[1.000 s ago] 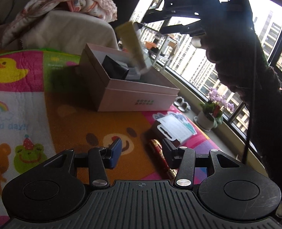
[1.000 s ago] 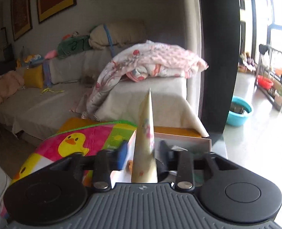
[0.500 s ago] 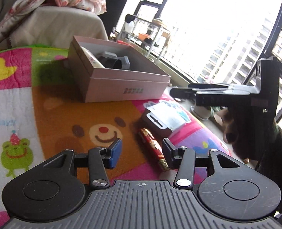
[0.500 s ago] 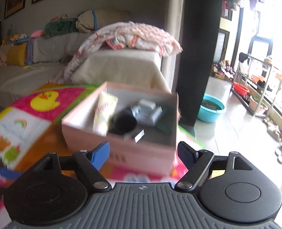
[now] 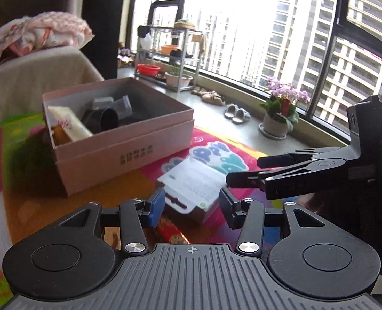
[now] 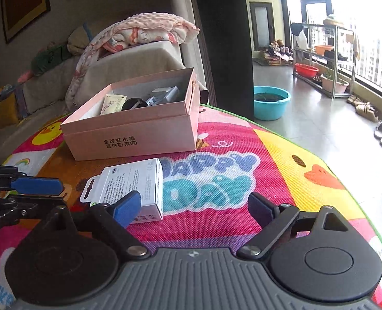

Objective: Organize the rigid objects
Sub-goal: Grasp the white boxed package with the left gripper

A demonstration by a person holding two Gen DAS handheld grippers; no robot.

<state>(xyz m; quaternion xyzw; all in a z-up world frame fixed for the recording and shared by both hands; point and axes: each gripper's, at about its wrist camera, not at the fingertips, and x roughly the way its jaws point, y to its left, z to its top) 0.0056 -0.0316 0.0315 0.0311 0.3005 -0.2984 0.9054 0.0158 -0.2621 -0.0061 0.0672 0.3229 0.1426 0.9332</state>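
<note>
On the cartoon play mat (image 6: 281, 155) covering the surface sits the pink cardboard box (image 6: 139, 134), open-topped, holding a cream tube (image 5: 69, 124), a black round item (image 5: 103, 120) and a grey packet (image 5: 124, 103). A second ago my right tool carried that tube above the box; now the tube lies inside, leaning on the left wall. My right tool (image 6: 195, 205) has dropped low over the mat, its jaws opening wide with nothing between them; its left finger overlaps the white retail box (image 6: 131, 183) in view, contact unclear. From the left wrist view the right tool (image 5: 245, 170) comes in from the right side, just beside that white box (image 5: 193, 183). My left tool (image 5: 191, 206) has shifted toward the white box, which now sits straight ahead of its half-parted jaws; nothing gripped, pads apart. A red patterned pen-like item (image 5: 170, 232) lies under the left tool, partly hidden. The pink box now looks farther left in the left view than before. Potted flowers (image 5: 281, 108) stand on the window ledge behind.
</note>
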